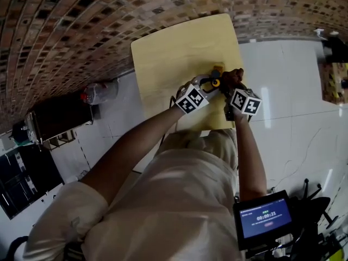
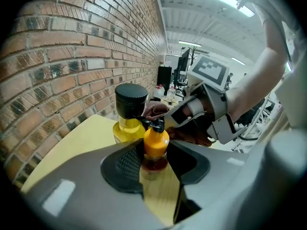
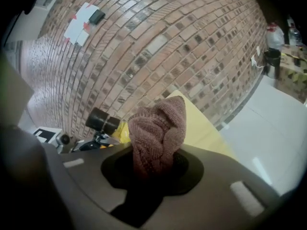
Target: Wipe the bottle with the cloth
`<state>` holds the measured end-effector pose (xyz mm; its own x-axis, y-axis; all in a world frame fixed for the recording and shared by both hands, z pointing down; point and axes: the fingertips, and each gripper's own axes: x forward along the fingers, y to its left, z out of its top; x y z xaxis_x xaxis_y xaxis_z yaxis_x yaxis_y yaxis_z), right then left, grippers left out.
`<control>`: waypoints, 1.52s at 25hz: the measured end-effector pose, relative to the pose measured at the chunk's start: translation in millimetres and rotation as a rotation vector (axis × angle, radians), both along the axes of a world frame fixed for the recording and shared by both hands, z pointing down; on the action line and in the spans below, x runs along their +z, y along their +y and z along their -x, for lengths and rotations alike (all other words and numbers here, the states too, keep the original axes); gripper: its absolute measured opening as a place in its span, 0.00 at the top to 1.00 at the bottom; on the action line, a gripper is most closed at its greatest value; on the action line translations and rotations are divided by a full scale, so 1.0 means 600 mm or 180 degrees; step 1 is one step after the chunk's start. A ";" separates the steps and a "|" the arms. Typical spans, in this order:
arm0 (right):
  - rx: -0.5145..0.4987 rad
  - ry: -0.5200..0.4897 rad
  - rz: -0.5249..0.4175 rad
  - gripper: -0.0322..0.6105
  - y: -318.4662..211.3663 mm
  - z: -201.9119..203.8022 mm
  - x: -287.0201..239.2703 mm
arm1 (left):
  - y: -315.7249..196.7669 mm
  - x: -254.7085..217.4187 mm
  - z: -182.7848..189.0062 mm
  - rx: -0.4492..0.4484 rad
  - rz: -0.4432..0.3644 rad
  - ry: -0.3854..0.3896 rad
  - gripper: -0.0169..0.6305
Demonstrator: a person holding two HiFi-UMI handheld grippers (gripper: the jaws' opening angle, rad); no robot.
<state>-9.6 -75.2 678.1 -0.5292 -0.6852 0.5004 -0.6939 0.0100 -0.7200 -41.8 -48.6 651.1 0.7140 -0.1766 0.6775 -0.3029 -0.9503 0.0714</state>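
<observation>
Left gripper (image 2: pixel 154 164) we've got clamped on the orange-capped bottle (image 2: pixel 156 143), upright over the yellow table (image 2: pixel 81 138); right gripper (image 3: pixel 154 169) pinches the knitted cloth (image 3: pixel 158 123) close beside it.

A coarse, ribbed knit cloth (image 3: pixel 158 128) of dull pink-brown yarn bunches against the matt grey plastic of the right gripper (image 3: pixel 153 166). The small bottle (image 2: pixel 156 145) has a glossy orange plastic top, and the larger bottle (image 2: pixel 127 128) has clear, shiny walls under a matt black cap (image 2: pixel 131 97). Both stand on a smooth, pale wood-look table (image 1: pixel 179 53) beside a rough brick wall (image 2: pixel 62 56).
</observation>
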 end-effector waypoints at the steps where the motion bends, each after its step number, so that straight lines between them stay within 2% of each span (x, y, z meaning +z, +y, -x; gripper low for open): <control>1: 0.0041 -0.0011 0.0059 0.80 -0.002 -0.004 0.010 | 0.000 0.000 -0.001 0.0003 -0.0004 0.0000 0.72; 9: -0.0133 0.0245 0.0633 0.80 -0.007 -0.011 0.119 | 0.003 0.001 -0.002 0.0012 -0.0001 -0.0052 0.72; 12: -0.0228 0.0356 0.0725 0.80 -0.001 -0.006 0.148 | 0.007 0.003 0.004 0.0013 -0.0016 -0.0130 0.72; 16: -0.0354 0.0513 0.0635 0.80 -0.008 0.000 0.143 | 0.007 0.004 0.012 -0.0050 -0.0011 -0.0170 0.72; 19: -0.0220 0.0470 0.0527 0.80 0.006 -0.015 0.113 | 0.009 -0.001 0.007 -0.0028 0.0097 -0.0183 0.71; 22: -0.0049 0.0343 0.0302 0.80 0.039 -0.036 0.064 | 0.014 -0.024 0.006 0.0050 0.0287 -0.0095 0.61; 24: -0.0065 0.0334 0.0138 0.80 0.067 -0.042 0.033 | 0.009 -0.040 0.012 0.0072 0.0296 -0.0004 0.60; 28: -0.0310 0.0339 -0.0160 0.80 0.121 -0.026 -0.024 | -0.002 -0.048 0.027 0.0077 0.0372 0.0076 0.61; 32: -0.0724 0.0506 -0.0403 0.80 0.143 0.014 -0.059 | 0.004 -0.054 0.027 0.0116 0.0547 0.0152 0.75; 34: -0.0968 0.0590 -0.0496 0.80 0.141 0.039 -0.067 | 0.006 -0.055 0.025 0.0089 0.0592 0.0188 0.78; 36: -0.1143 0.0680 -0.0502 0.80 0.130 0.059 -0.066 | 0.004 -0.054 0.024 0.0003 0.0628 0.0216 0.78; 38: -0.1299 0.0775 -0.0322 0.80 0.119 0.075 -0.048 | 0.005 -0.053 0.024 -0.0080 0.0634 0.0225 0.78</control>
<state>-54.5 -3.6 649.6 -0.6406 -0.4978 0.5847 -0.7670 0.3780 -0.5185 -56.3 -45.4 619.3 0.7580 -0.0627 0.6493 -0.3140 -0.9075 0.2789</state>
